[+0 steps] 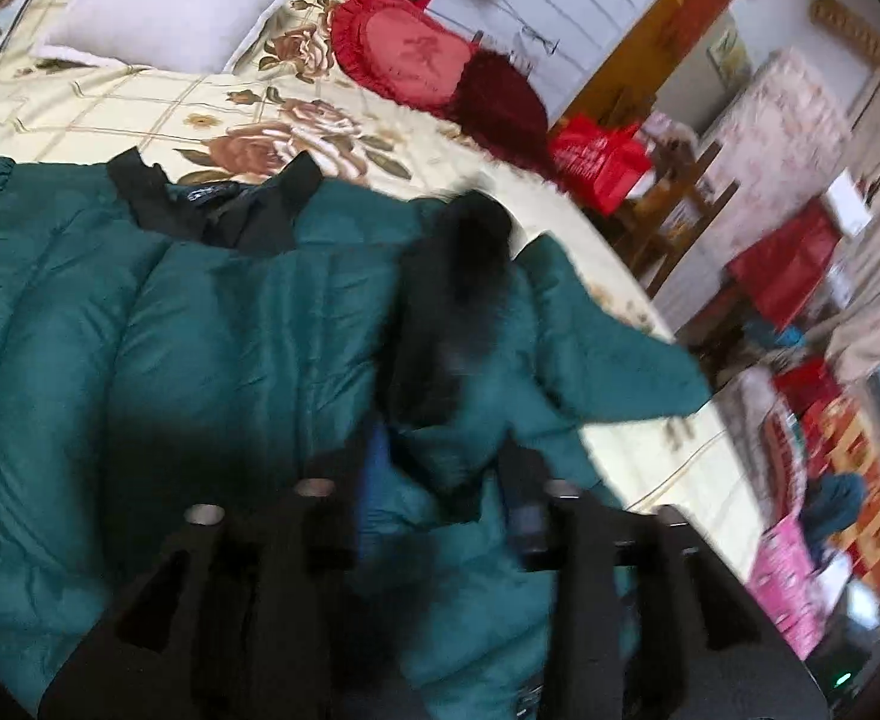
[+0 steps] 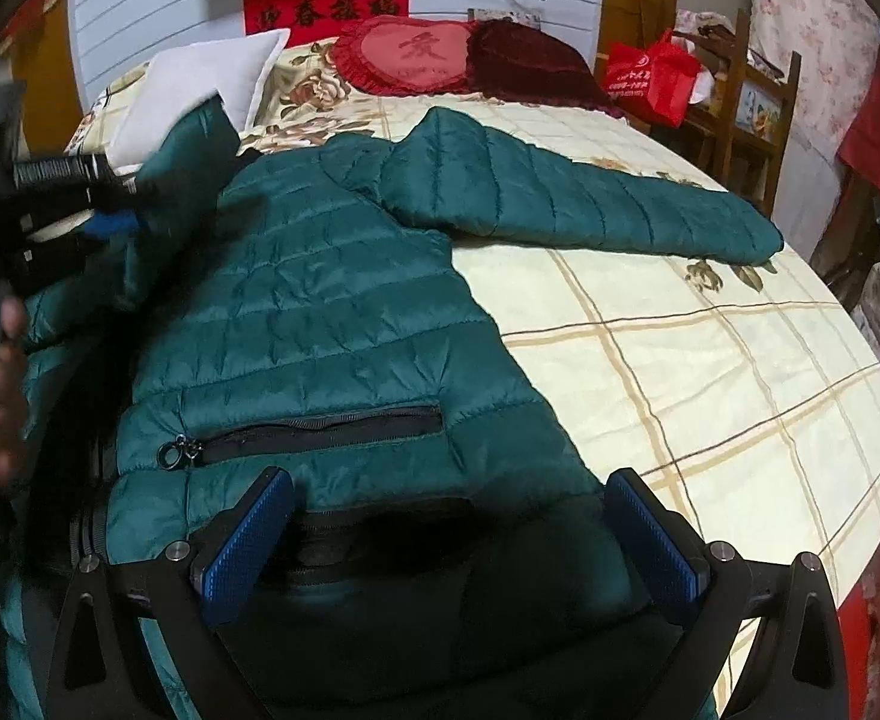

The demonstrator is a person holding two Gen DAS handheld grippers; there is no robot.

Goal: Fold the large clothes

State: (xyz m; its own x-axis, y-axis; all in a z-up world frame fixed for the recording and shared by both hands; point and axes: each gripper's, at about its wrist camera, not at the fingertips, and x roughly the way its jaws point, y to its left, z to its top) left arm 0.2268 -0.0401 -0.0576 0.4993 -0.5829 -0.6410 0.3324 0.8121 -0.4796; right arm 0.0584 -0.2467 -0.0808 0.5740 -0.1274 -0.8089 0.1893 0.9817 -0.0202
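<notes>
A dark green quilted puffer jacket [image 2: 332,312] lies on the bed, one sleeve [image 2: 590,198] stretched out to the right. In the left wrist view the jacket [image 1: 140,324] shows its black collar [image 1: 218,210] and a black fur-trimmed sleeve cuff [image 1: 458,300]. My left gripper [image 1: 440,480] is shut on the sleeve fabric and holds it over the jacket body; it also shows in the right wrist view [image 2: 110,204] at the left. My right gripper [image 2: 449,531] is open, its blue pads [image 2: 248,534] either side of the black hem at the jacket's bottom edge.
The bed has a cream checked floral quilt [image 2: 710,360]. A white pillow [image 2: 200,90], a red heart cushion [image 2: 416,54] and a dark red cushion [image 2: 530,60] lie at the head. A wooden chair with a red bag [image 2: 656,78] stands beside the bed.
</notes>
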